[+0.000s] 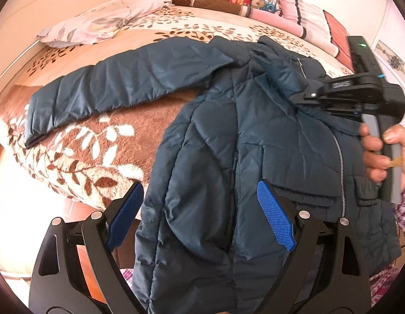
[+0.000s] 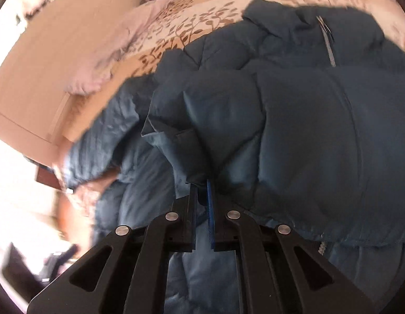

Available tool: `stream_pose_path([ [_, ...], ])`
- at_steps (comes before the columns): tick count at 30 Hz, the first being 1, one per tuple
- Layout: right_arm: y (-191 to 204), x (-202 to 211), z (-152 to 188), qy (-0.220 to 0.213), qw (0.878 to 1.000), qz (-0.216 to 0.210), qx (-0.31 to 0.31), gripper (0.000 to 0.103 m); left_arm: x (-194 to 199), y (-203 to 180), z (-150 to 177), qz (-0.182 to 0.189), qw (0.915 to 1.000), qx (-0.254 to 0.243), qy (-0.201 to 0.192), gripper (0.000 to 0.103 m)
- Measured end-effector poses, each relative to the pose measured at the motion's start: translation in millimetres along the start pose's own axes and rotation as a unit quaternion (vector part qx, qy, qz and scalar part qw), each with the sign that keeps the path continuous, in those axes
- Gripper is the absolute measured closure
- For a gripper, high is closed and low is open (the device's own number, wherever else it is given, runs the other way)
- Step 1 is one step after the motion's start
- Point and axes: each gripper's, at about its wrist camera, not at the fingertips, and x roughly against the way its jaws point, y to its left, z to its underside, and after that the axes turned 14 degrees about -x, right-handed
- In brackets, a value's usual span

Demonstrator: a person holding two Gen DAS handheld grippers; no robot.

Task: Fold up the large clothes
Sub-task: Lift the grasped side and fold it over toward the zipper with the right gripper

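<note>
Dark teal puffer jacket on bed — zipped, one sleeve outstretched.

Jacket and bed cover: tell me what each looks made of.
Jacket: looks like thin synthetic shell, nylon or polyester, over soft padding; dark teal, slight sheen, stitched quilt lines, puffy panels, metal-looking zipper. Bed cover: seems a plush fleece; fuzzy pile shows at its edge, brown and cream leaf print. Exact fibres cannot be told.

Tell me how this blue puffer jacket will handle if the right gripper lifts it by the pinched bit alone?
The jacket is probably floppy: it already drapes off the bed. Its shiny quilted shell looks slippery, so the fold clamped in the right gripper may creep out. It is likely light for its bulk, though the spread sleeve would trail.
</note>
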Motion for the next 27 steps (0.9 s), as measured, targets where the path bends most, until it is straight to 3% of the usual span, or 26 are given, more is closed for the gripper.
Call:
stream_pose_path([
  [4, -3, 18, 1, -0.017, 0.998, -0.05, -0.02, 0.093, -2, -1, -1, -0.003, 1.0, -0.004, 0.0, 0.015],
  [7, -3, 17, 2, -0.007, 0.996, -0.077, -0.04, 0.085, -3, -1, -1, -0.005, 1.0, -0.005, 0.003, 0.015],
  [8, -3, 15, 1, 0.002, 0.995, -0.083, -0.045, 0.068, -3, 0, -1, -0.005, 1.0, -0.004, 0.003, 0.015],
  [9, -6, 14, 2, 0.009, 0.995, -0.089, -0.053, 0.036, -4, 1, 0, -0.006, 1.0, -0.003, 0.004, 0.015],
  [10, -7, 16, 2, 0.002, 0.994, -0.089, -0.058, 0.025, -5, 2, 0, -0.007, 1.0, -0.002, 0.006, 0.015],
  [11, -7, 19, 3, -0.011, 0.994, -0.089, -0.057, 0.024, -6, 4, 0, -0.008, 0.9999, 0.0, 0.007, 0.015],
  [13, -3, 21, 4, -0.024, 0.995, -0.09, -0.04, 0.033, -7, 8, 1, -0.012, 0.9999, 0.003, 0.008, 0.015],
  [14, -1, 20, 4, -0.025, 0.996, -0.08, -0.03, 0.048, -7, 9, 2, -0.014, 0.9998, 0.005, 0.008, 0.015],
  [18, 6, 13, 6, -0.03, 0.998, -0.051, 0.004, 0.086, -9, 20, 6, -0.026, 0.9995, 0.014, 0.012, 0.015],
  [20, 11, 7, 6, -0.031, 0.998, -0.044, 0.013, 0.094, -11, 26, 7, -0.032, 0.9991, 0.021, 0.015, 0.015],
  [23, 20, -10, 5, -0.022, 0.999, -0.034, 0.024, 0.094, -11, 37, 8, -0.04, 0.9985, 0.034, 0.017, 0.015],
  [27, 36, -37, 8, -0.002, 0.998, 0.018, 0.061, 0.094, -8, 60, 7, -0.067, 0.9961, 0.057, 0.015, 0.015],
])
